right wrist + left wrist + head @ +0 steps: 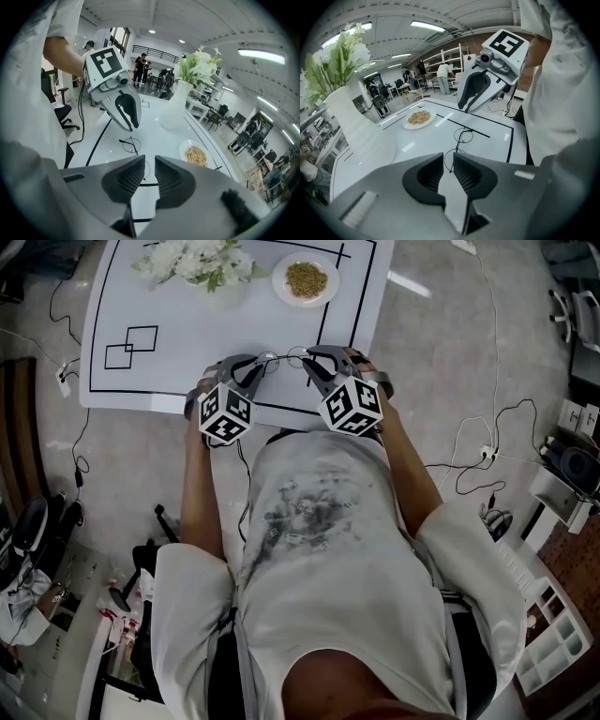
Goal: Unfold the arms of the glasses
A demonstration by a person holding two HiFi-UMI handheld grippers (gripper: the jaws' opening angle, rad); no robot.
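The thin wire-framed round-lens glasses (pixel 281 359) lie on the white desk with black outlines (pixel 187 334), near its edge closest to the person. They are straight ahead at 12 o'clock in the head view. Their long axis runs from 9 to 3 o'clock, with the two lenses side by side.

The left gripper (pixel 255 364) closes in on the 9 o'clock end and the right gripper (pixel 309 360) on the 3 o'clock end. Each is about equally near its own lens, and the tips face one another across the frame.

In the left gripper view the jaws stand narrowly apart. The near lens rim of the glasses (pixel 464 136) runs down into the gap at 12 o'clock from the left gripper (pixel 448 157), and no pad clearly presses on the wire.

The right gripper view matches this. A slim gap shows at the right gripper (pixel 149 159), with the near rim of the glasses (pixel 131 144) just at its mouth.

A dark arm shows at the far lens in each gripper view, pointing towards the person's side. I cannot tell how far either arm is folded.

My judgement is that the next move turns on this end-to-end line-up. One gripper must pinch the frame by its rim, while the other catches an arm tip and swings it away from the lenses.
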